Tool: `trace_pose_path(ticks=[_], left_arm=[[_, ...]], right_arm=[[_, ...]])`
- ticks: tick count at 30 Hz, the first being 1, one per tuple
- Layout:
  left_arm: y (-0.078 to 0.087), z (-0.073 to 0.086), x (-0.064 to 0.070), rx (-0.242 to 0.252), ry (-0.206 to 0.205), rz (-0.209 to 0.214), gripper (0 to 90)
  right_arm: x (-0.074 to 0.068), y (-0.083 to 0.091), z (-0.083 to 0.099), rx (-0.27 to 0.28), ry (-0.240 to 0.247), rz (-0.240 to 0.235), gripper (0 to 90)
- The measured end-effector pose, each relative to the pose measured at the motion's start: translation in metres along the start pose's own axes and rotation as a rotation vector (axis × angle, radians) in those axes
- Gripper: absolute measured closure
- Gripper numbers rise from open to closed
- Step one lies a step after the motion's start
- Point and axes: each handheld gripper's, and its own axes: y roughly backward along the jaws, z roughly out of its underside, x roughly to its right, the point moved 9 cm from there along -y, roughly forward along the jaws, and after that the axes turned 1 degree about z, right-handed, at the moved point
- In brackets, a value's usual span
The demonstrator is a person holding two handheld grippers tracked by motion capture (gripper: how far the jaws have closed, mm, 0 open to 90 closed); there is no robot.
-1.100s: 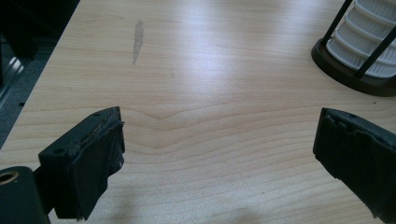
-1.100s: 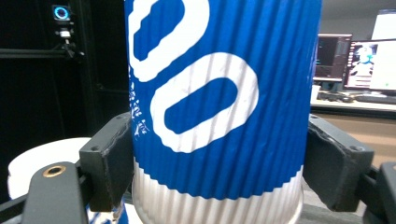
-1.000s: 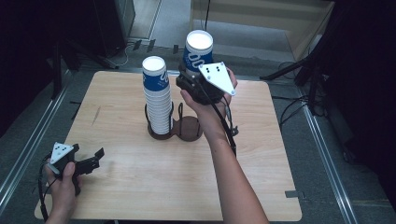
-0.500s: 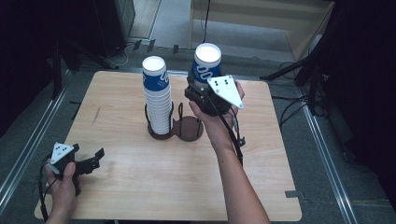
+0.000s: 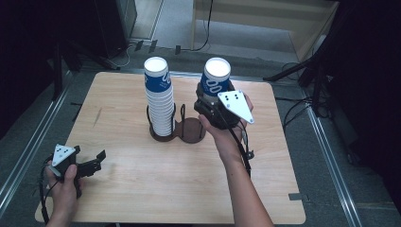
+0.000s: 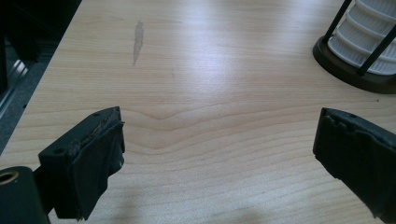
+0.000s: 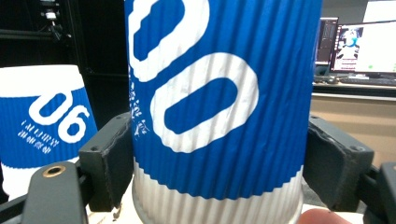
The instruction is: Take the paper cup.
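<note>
Right now your right gripper (image 5: pixel 213 101) is clamped on a single blue-and-white ribbed paper cup (image 5: pixel 216 78), held upside down at upper centre of the high view, above and slightly right of the empty ring of the dark cup holder (image 5: pixel 190 130); in the right gripper view the jaws press the cup's sides low, near the white rim band. Risk one: ribbed paper gives, so too hard a squeeze could ovalise the rim and make it catch on the holder's upright rods. Risk two: the tall stack of cups (image 5: pixel 159 99) stands just left of the held cup, so a sideways drift on the way down could nudge it and tip the column. Risk three: the cup looks slightly tilted, so it may land on the ring's edge rather than inside it. Your left gripper (image 5: pixel 90 163) rests at lower left of the table (image 5: pixel 142 189), jaws apart, gripping nothing, too far away to steady the holder.
</note>
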Motion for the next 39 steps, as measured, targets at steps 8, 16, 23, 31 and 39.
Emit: trace_pose_path(ticks=[8,16,23,31,39], left_arm=[[0.0,0.0,0.0,0.004,0.01,0.004,2.8],[0.0,-0.001,-0.001,0.009,0.023,0.012,2.8],[-0.001,0.0,-0.001,-0.003,0.001,-0.006,2.8],[0.003,-0.004,0.002,0.004,0.008,0.012,2.8],[0.007,-0.018,0.018,0.035,0.001,0.064,2.8]], right_arm=[[0.006,0.011,0.015,-0.017,-0.012,0.002,19.0],[0.016,0.019,0.026,-0.027,-0.019,0.011,19.0],[0.026,0.029,0.033,-0.035,-0.029,0.01,19.0],[0.037,0.039,0.042,-0.042,-0.025,0.02,19.0],[0.039,0.047,0.053,-0.057,-0.023,0.023,19.1]])
